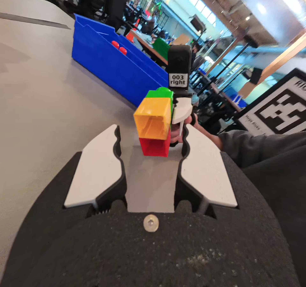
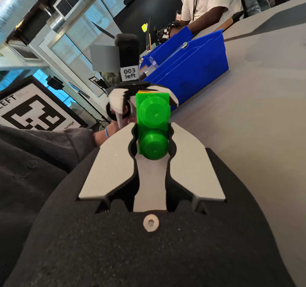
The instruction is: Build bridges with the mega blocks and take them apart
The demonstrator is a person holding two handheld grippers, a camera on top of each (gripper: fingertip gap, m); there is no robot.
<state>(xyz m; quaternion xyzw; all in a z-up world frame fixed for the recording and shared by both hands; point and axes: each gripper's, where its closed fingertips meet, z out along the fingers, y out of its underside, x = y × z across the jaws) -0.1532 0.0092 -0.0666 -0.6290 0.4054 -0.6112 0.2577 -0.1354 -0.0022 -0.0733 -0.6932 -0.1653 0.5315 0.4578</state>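
- My right gripper (image 2: 153,137) is clamping its fingers on the green block (image 2: 153,113), held up over the grey table (image 2: 240,146).
- A yellow block (image 1: 152,118) and red block (image 1: 154,146) are sticking to it.
- My left gripper (image 1: 151,136) is hanging open, the stack just ahead, untouched.
- The blue bin (image 1: 106,64) is sitting behind.

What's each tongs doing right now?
Left tongs: open, empty, close to the block stack.
Right tongs: closed on the stack's green block.
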